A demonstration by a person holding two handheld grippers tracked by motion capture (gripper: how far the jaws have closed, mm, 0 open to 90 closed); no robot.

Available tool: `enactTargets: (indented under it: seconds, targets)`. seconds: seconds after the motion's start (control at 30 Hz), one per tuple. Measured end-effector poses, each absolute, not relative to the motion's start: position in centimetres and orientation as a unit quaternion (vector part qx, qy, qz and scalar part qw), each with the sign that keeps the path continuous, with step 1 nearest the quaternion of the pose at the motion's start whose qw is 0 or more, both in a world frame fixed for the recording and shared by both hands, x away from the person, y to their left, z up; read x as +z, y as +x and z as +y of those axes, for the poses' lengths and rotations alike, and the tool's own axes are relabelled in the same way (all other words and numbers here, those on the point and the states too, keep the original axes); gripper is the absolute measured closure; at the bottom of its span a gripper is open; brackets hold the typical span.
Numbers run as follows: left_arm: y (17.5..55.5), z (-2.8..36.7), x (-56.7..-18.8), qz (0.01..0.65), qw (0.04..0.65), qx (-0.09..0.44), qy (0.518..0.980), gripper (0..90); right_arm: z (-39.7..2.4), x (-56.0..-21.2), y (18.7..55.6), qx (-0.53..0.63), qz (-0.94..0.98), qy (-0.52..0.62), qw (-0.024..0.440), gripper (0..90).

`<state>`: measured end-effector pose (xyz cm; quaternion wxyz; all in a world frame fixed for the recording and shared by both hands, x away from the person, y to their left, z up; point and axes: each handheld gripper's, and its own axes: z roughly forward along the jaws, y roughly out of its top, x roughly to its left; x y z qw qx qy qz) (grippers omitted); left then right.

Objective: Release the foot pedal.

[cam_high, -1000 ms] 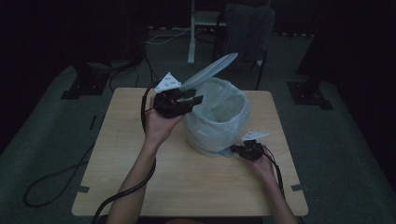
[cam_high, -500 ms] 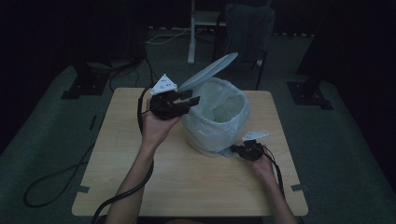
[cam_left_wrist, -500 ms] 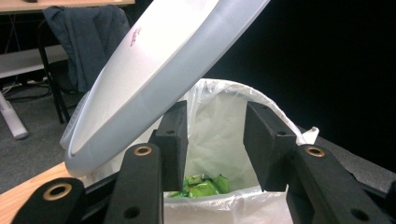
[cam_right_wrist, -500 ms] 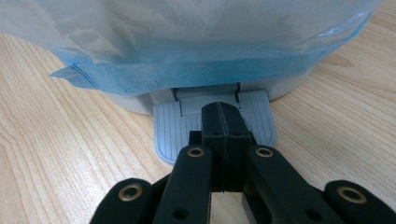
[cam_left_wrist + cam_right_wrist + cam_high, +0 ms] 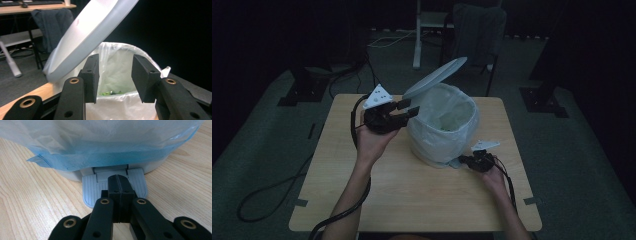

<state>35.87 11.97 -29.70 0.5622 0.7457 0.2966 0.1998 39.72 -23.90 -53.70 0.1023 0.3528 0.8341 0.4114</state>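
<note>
The right tool (image 5: pixel 119 195), jaws shut with nothing between them, presses the pedal (image 5: pixel 91 190) at the near right foot of the bin (image 5: pixel 442 132) in the middle of the table (image 5: pixel 412 200). The lid (image 5: pixel 434 77) stands tilted up. The left tool (image 5: pixel 404 112), nearer the rim, has just been opening, empty, with the bin mouth just to its right.
</note>
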Motion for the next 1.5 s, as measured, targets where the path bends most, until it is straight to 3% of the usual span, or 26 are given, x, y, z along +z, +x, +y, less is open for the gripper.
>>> enactTargets:
  seconds: [0.53,0.9,1.5]
  targets:
    - [36.1,15.0,-31.9,0.341,0.550,0.197,0.736,56.3,-23.9,-53.6,39.6,0.415,0.830,0.358,0.104,89.9]
    - [36.3,15.0,-32.4,0.346,0.545,0.196,0.738,56.4,-23.8,-53.3,39.5,0.411,0.834,0.350,0.112,89.9]
    - [36.2,18.3,-35.2,0.393,0.524,0.203,0.728,55.2,-27.7,-51.0,38.8,0.394,0.813,0.384,0.191,89.9]
